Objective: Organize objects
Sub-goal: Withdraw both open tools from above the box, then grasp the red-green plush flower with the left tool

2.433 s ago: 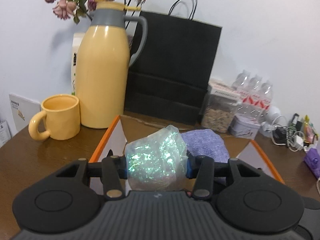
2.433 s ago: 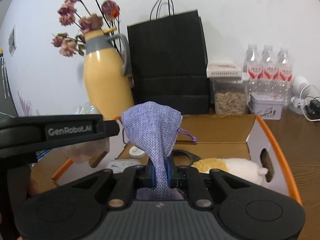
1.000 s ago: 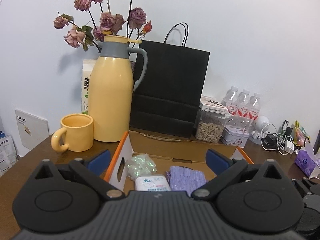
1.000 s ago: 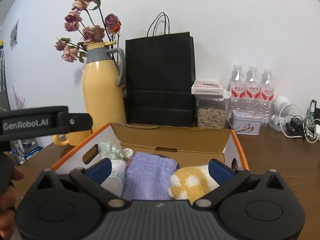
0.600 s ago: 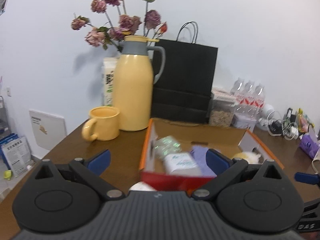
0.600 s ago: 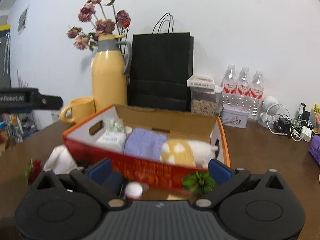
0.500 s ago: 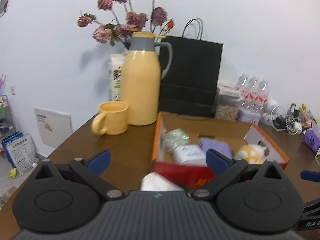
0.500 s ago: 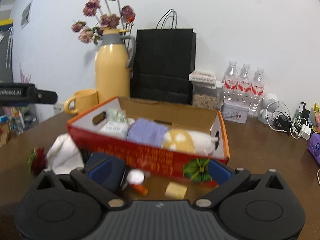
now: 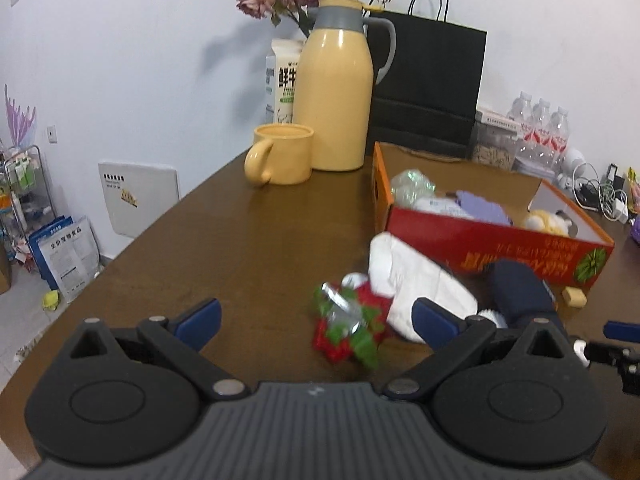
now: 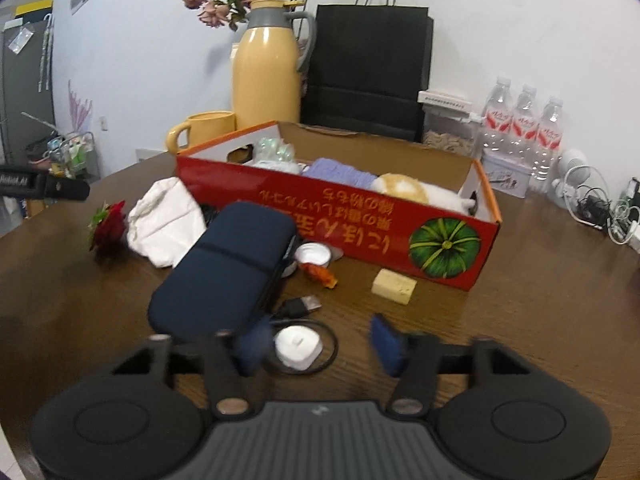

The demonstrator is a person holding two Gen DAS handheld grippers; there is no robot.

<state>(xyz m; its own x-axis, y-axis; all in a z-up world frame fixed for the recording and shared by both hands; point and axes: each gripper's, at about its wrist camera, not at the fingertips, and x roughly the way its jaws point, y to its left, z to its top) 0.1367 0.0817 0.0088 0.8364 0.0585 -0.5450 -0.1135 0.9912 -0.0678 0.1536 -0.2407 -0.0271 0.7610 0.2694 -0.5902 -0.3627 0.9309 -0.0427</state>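
A red cardboard box (image 10: 360, 220) (image 9: 500, 240) on the brown table holds a shiny plastic bag (image 10: 274, 150), a purple pouch (image 10: 340, 172) and a yellow-white plush (image 10: 416, 192). In front of it lie a red flower (image 9: 344, 324) (image 10: 108, 226), a white cloth (image 9: 416, 284) (image 10: 166, 220), a dark blue case (image 10: 228, 268), a white round charger with cable (image 10: 298, 346), a small white cap (image 10: 314, 254) and a yellow block (image 10: 392, 286). My left gripper (image 9: 316, 320) is open and empty above the flower. My right gripper (image 10: 316, 350) is open and empty around the white charger.
A yellow thermos (image 9: 336, 100) with dried roses, a yellow mug (image 9: 282, 154), a milk carton (image 9: 282, 80) and a black paper bag (image 10: 368, 68) stand behind the box. A seed jar (image 10: 450, 124), water bottles (image 10: 524, 128) and cables (image 10: 600, 208) are at the right.
Both grippers let go of the plastic bag and purple pouch in the box, opened, and pulled back. The left swung left over the flower; the right lowered over the white charger.
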